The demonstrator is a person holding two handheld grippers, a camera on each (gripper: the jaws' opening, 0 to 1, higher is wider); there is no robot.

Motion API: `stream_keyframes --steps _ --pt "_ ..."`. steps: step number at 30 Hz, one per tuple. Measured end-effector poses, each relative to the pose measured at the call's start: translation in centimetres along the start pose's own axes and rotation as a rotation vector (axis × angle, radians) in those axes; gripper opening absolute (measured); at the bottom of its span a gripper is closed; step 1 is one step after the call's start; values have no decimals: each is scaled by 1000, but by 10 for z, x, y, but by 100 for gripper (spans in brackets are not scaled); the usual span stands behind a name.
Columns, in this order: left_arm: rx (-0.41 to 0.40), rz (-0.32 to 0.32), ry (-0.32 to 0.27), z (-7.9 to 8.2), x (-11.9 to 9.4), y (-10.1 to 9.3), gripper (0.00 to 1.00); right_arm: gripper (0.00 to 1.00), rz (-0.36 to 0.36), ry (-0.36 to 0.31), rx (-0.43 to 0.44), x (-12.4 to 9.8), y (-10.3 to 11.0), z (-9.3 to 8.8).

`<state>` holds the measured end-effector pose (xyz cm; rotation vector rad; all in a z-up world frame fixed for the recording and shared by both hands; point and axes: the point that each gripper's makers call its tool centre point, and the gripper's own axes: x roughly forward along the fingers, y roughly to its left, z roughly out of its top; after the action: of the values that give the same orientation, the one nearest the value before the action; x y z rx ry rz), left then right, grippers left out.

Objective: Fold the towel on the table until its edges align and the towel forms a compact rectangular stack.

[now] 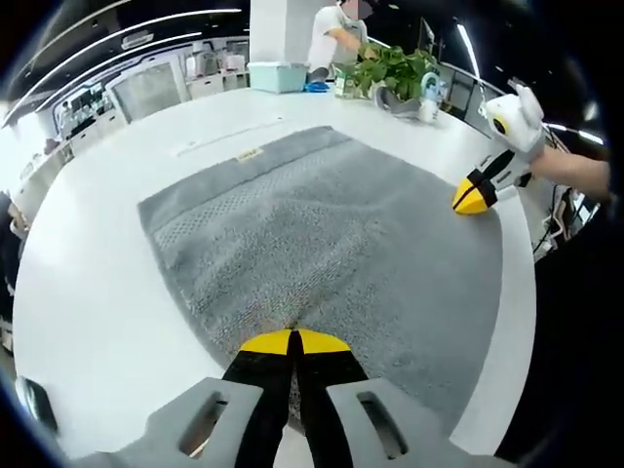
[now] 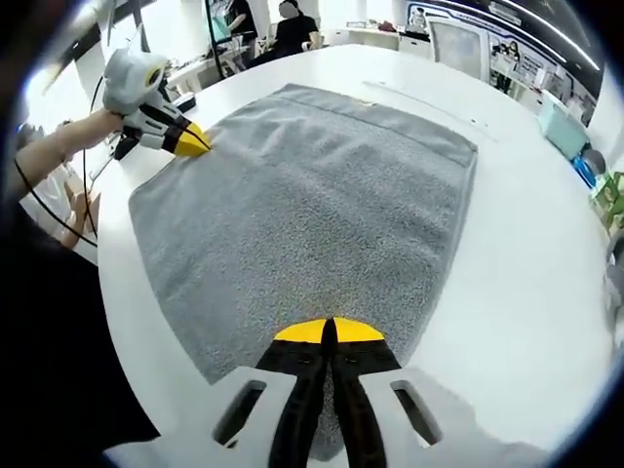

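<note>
Grey towel [image 1: 331, 244], both grippers closed on its corners

Both views are lit bright and even from overhead; long ceiling light strips [image 1: 146, 24] can be seen curving along the top of the left gripper view. The white table [image 1: 88, 292] is nearly blown out, with soft glare toward the far side. Hardly any hard shadows are cast, just faint ones along the towel [image 2: 312, 205] edges. Straight lines are bent heavily toward the edges by the fisheye, and the background is rendered soft and smeared.
</note>
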<state>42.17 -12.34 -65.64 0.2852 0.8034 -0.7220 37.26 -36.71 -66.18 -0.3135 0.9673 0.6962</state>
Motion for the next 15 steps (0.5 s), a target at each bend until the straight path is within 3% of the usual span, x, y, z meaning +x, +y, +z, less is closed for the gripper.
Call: stream_keyframes --steps 3,5,6,8,10,11,13,15 --pt "9 9 -28 -1 -2 -2 2 0 2 -23 -19 -1 0 0" --pt "66 46 -21 0 -7 -4 6 0 19 -63 41 -1 3 4" --pt "58 61 -54 4 -12 -7 7 0 26 -78 54 -2 3 5" --pt "29 37 -152 16 -22 -17 10 0 37 -164 109 -9 5 15" --pt "24 24 -172 17 -36 -25 14 0 16 -234 135 -20 2 23" --pt "31 17 -179 17 -42 -29 15 0 8 -271 100 -28 2 28" --pt "13 1 -197 15 -53 -35 15 0 -19 -288 96 -38 0 28" --pt "-54 -36 -210 13 -60 -41 18 0 -22 -321 80 -49 0 29"
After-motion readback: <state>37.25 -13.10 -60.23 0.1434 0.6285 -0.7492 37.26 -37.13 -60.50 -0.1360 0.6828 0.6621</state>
